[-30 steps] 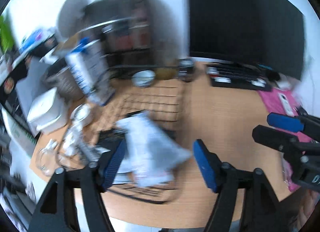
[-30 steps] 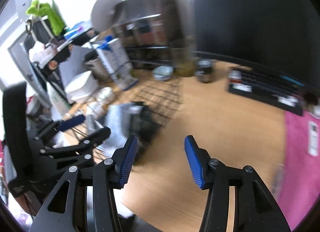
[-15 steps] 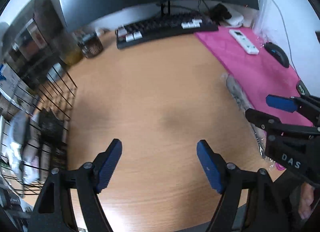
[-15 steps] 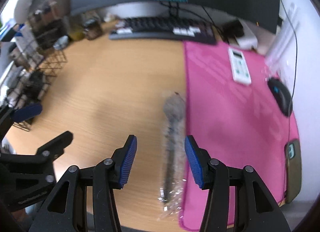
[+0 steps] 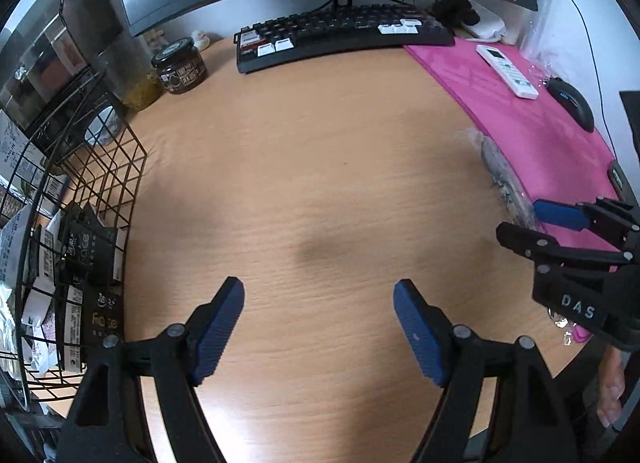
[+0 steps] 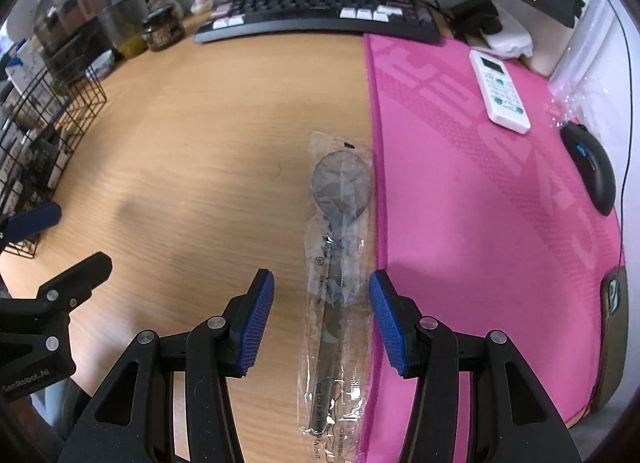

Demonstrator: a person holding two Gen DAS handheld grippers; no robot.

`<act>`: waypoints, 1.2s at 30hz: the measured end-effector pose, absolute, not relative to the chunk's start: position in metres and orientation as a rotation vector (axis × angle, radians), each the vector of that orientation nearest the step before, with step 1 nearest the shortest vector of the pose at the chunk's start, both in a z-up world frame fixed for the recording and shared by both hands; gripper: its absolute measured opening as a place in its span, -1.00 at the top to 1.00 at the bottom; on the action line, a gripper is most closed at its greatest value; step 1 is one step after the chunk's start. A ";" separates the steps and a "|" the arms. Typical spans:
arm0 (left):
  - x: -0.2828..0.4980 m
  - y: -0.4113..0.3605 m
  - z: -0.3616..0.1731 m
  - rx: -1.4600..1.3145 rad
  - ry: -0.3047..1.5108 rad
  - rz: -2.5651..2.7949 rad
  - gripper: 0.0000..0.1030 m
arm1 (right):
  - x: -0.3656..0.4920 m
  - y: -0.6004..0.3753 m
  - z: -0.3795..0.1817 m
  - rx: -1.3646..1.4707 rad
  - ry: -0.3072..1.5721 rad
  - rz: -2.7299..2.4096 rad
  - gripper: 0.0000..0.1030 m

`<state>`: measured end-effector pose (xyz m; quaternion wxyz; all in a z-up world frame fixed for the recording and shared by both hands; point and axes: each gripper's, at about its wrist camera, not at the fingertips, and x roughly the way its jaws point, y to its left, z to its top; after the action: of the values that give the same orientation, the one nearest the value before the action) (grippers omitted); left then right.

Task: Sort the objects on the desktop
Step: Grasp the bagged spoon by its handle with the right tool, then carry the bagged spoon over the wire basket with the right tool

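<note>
The right gripper point(image 6: 321, 319), half open and just closing, straddles the metal spoon in its clear plastic bag point(image 6: 335, 271) on the wooden bench point(image 6: 208, 143). The slippery bag could slide away. The left gripper point(image 5: 319, 329) is wide open and empty.

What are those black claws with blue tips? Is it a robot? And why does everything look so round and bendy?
It's no robot. A person holds a pincher tool in each hand, and each tool carries a small camera looking along its two fingers. That lens bends the picture round.

One picture comes from the left gripper. It is open over bare wooden desk, holding nothing. A wire basket of small packets stands at its left.

The other comes from the right gripper. Its jaws have just been closing a little, yet they don't touch anything. Between them lies a wrapped strainer spoon in clear plastic, beside a pink mat. On the mat lie a white remote and a black mouse. A keyboard sits behind.
</note>
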<state>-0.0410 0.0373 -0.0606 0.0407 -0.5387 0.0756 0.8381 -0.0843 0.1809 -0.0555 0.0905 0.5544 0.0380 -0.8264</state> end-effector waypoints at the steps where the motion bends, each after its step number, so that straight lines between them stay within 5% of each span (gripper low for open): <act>1: -0.041 0.036 -0.061 -1.652 0.230 2.563 -0.55 | -0.085 0.182 -0.057 1.657 0.099 -2.450 0.37; 5: -0.043 0.036 -0.064 -1.660 0.230 2.559 -0.55 | -0.085 0.185 -0.057 1.669 0.089 -2.456 0.69; 10: -0.043 0.036 -0.064 -1.665 0.222 2.551 -0.55 | -0.083 0.184 -0.055 1.669 0.078 -2.454 0.84; 24: -0.036 0.030 -0.034 -1.589 0.210 2.627 -0.55 | -0.067 0.171 -0.014 1.549 0.084 -2.482 0.84; 36: -0.002 -0.066 0.068 -1.378 0.016 2.929 -0.55 | -0.062 0.061 0.075 1.275 0.127 -2.350 0.84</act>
<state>-0.0015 -0.0658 0.0675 -0.0478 -0.4253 0.0049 0.9038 -0.0620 0.0613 0.0747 0.2303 0.4635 0.0463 -0.8544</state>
